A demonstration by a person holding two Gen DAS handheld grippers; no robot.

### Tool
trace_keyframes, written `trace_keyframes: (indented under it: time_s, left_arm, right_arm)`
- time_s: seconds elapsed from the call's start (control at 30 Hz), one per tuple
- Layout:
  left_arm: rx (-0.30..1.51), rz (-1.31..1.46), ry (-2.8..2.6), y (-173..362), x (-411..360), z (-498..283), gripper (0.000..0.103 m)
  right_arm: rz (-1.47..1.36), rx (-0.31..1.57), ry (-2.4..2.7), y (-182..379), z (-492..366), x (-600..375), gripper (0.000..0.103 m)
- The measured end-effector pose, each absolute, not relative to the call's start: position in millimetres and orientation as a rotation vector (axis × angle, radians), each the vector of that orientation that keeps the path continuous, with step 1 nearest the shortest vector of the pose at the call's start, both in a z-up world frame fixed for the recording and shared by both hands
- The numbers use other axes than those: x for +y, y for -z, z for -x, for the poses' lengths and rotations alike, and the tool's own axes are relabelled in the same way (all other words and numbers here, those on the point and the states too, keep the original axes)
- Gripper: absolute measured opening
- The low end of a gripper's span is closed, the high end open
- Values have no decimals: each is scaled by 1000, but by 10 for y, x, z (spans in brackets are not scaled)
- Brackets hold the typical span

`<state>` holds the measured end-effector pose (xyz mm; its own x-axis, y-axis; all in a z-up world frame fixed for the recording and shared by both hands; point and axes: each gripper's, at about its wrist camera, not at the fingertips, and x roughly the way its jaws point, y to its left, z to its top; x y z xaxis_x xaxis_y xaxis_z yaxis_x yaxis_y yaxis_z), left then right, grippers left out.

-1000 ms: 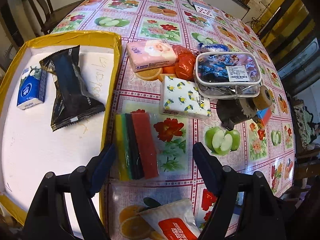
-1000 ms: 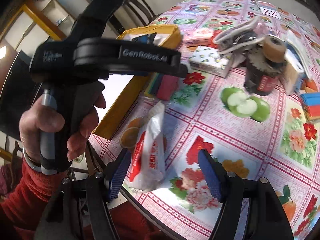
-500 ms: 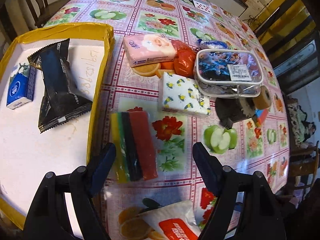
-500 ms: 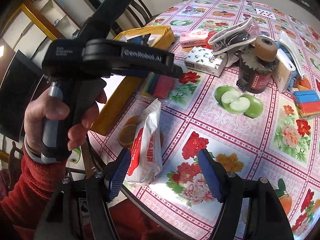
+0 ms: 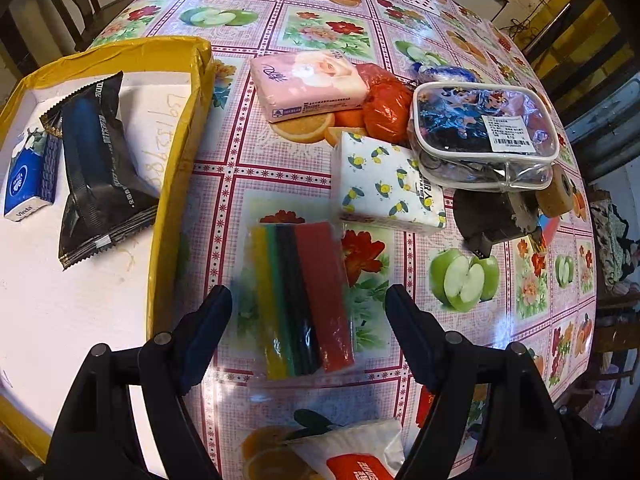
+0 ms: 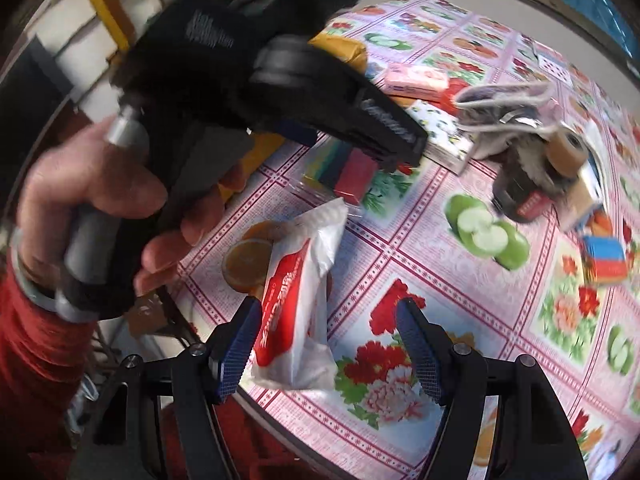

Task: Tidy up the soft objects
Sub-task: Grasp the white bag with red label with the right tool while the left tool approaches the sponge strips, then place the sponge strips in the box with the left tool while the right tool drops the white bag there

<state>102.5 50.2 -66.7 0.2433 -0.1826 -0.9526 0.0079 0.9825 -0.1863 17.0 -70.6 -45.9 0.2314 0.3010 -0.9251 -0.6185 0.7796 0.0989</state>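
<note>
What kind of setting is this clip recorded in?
Most likely a home dining room. A round table wears a fruit-and-flower oilcloth, a wooden chair stands at its far edge, and household clutter such as a pink tissue pack and a clear cosmetic pouch covers it.

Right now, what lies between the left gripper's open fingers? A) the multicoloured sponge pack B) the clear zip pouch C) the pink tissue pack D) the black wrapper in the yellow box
A: in the left wrist view the sponge pack lies on the tablecloth between the spread fingers of the left gripper, untouched; the other items sit farther off.
</note>
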Motion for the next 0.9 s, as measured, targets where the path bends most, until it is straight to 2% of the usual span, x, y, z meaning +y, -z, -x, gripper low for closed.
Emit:
trace_keyframes:
  time_s: [0.1,0.13,0.17,0.23,0.33,0.37,0.4,0.43,0.47,0.57,0.7,0.9]
  left_arm:
    - [1332,158,165,672,501,-1045,79]
    - [1333,136,165,679,482,-1053,79]
    - [1333,111,166,685,458,-1058,79]
    - [1336,70,173,703,414,-1048,79]
    - [1327,63,184,700,401,-1029,79]
    - [1328,68,194,695,403,-1026,74]
    - [1330,78,208,691,408,-1018,56]
    - [1338,62,201,695,409,-1009,51]
    - [1333,49,199,692,411,-997,40]
    - [1337,59,212,716,434,-972,37]
    - [1287,61,172,614,478,-912,26]
    - [1244,74,165,391,628,-833,25]
  right_arm:
    - [342,1221,-649,627,-263,-549,70]
    - [337,1237,-658,688,-293,-513,66]
    - [332,1254,-657,751,-323,-495,56]
    - [332,1258,-651,833,-353,-498,42]
    - [294,1243,-663,813,-371,-601,41]
    - [292,1240,-659,804,-359,-644,41]
    - [298,1234,-651,802,-348,-699,41]
    - [298,1233,-644,805,-339,-749,41]
    - [288,1232,-635,803,-335,-806,41]
    - [223,1230,-620,783,-362,-1012,41]
    - [117,1237,-619,768,-431,-1251,40]
    - [33,1197,-662,592,-555,-1316,40]
